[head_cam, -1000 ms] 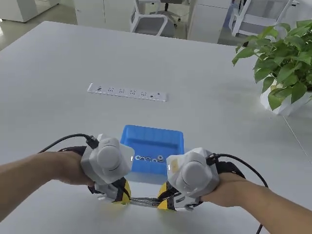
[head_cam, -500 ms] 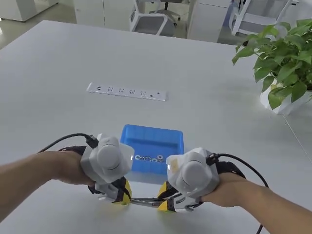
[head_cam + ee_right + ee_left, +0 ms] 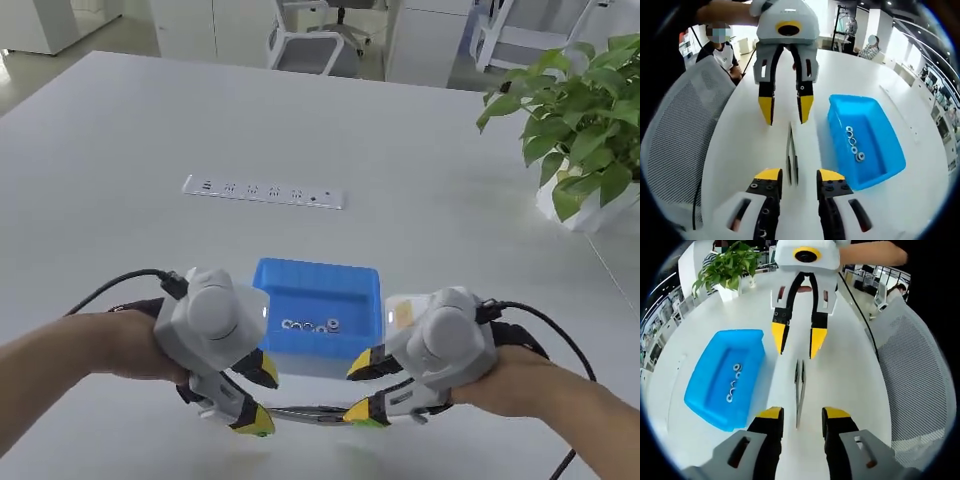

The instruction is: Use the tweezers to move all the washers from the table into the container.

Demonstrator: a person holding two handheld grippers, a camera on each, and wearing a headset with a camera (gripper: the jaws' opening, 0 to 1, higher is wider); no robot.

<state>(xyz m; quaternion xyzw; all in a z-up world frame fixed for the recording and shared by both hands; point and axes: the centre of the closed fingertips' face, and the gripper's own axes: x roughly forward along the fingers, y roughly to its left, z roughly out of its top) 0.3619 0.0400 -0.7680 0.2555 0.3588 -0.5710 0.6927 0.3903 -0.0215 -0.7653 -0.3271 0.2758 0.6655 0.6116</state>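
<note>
The metal tweezers (image 3: 308,412) lie flat on the white table between my two grippers. My left gripper (image 3: 262,396) and right gripper (image 3: 363,390) face each other, both open, their yellow tips to either side of the tweezers' ends. In the left gripper view the tweezers (image 3: 799,389) run from my left gripper (image 3: 803,415) toward the right gripper (image 3: 795,342). In the right gripper view the tweezers (image 3: 791,152) lie just ahead of my right gripper (image 3: 799,176). Just behind the grippers, the blue container (image 3: 318,275) holds several washers (image 3: 310,326).
A white power strip (image 3: 262,191) lies further back on the table. A potted plant (image 3: 580,110) stands at the far right. A mesh office chair (image 3: 920,370) stands at the table's near edge. Office chairs stand beyond the far edge.
Both grippers have opened their jaws and drawn a little apart, the right one shifting to the right. The tweezers stay on the table between them.
</note>
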